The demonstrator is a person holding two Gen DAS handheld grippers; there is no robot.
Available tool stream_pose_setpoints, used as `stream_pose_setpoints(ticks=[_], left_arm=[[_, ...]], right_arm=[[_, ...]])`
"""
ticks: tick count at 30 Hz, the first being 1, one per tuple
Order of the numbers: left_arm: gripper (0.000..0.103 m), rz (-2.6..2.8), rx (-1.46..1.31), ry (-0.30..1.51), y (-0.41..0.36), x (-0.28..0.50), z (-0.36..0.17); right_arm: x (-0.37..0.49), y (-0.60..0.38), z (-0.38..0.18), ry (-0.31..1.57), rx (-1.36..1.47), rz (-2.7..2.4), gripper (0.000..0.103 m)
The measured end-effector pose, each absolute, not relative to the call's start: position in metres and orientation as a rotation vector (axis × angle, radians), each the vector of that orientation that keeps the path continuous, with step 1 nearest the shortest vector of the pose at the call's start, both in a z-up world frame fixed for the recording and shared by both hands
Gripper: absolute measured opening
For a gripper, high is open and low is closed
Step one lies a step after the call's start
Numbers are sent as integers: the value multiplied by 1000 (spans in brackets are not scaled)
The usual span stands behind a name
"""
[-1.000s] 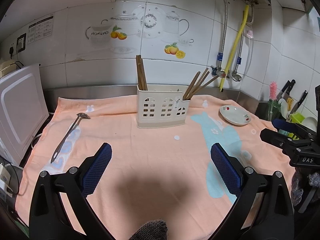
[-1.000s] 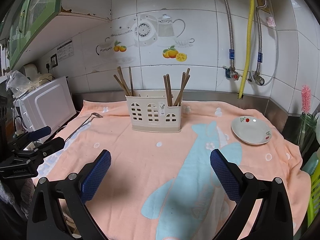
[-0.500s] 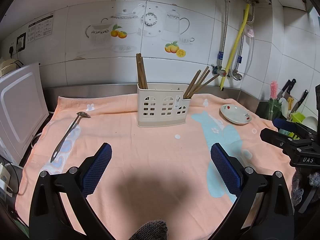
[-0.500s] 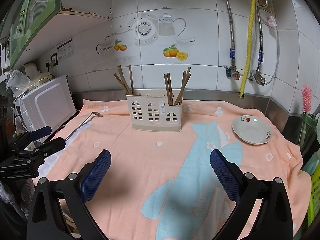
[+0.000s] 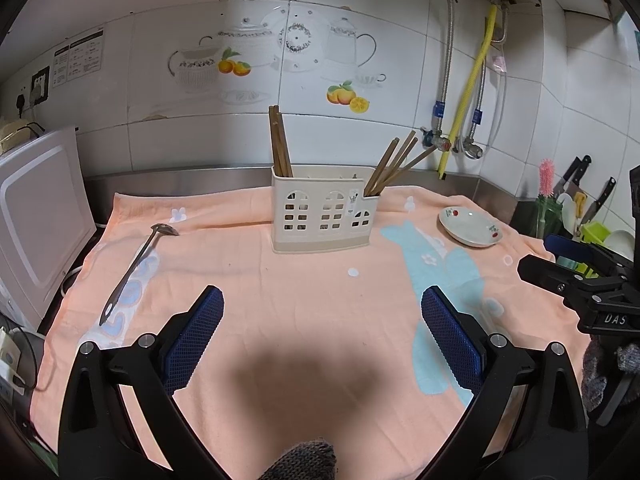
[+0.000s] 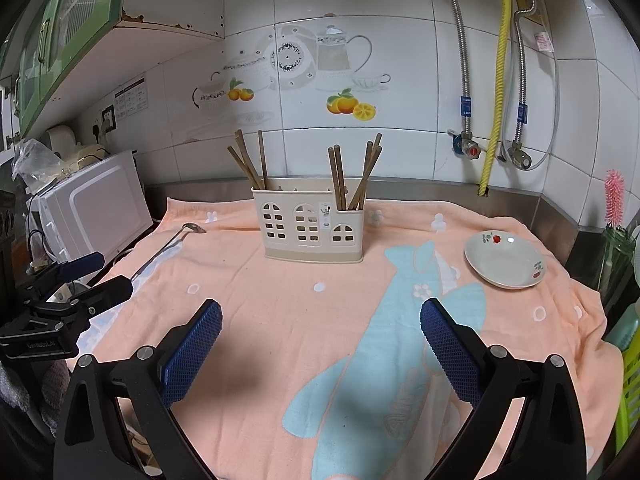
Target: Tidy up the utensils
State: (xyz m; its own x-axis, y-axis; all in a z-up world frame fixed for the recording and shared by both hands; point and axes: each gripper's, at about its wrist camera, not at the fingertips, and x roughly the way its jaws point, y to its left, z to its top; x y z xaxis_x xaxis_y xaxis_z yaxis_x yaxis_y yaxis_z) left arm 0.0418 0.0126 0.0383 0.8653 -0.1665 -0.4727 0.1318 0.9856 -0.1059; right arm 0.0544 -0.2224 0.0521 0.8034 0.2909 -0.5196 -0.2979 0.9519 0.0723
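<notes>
**Ladle on the towel, both grippers wide and empty**

A peach terry towel [image 5: 304, 308] with pale blue animal prints covers the counter, which runs along a white tiled wall [image 6: 400, 80] bearing teapot and orange decals. At far left stands a white microwave [image 5: 36, 220], smooth and boxy, against the towel's left edge. Above it in the right wrist view hang green cabinets [image 6: 52, 40].

Near the towel's left side lies the ladle [image 5: 134, 264], slim polished metal. Its long axis runs diagonally: the bowl points away toward the wall, the handle tip toward the near left corner. It lies flat, well apart from the holder.

The left gripper [image 5: 320, 332] hovers low over the near middle of the towel, its jaws spread wide with nothing between them; the pads [image 5: 192, 340] are blue and finely dimpled on black plastic arms.

At the centre back stands the holder [image 5: 324, 216], cream plastic, rectangular, pierced with window-shaped cutouts. Brown wooden chopsticks [image 5: 278, 140] stand nearly upright in its left end; another bunch leans out rightward from its right end.

The right gripper [image 6: 320, 332] likewise hovers over the towel, jaws wide apart and empty.

To the right of the holder sits a shallow white saucer [image 6: 504, 260] with small red flowers on its rim. Beyond it a yellow hose [image 6: 496, 92] and braided metal pipes run down the wall, and a pink brush [image 6: 614, 196] stands in a glass jar at the far right.
</notes>
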Motion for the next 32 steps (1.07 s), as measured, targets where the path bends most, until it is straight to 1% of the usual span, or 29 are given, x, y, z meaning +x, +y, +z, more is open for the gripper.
stream_pose_setpoints(ticks=[32], left_arm=[[98, -139, -65, 494, 17, 42, 38]], right_arm=[[54, -225, 47, 557, 8, 316, 96]])
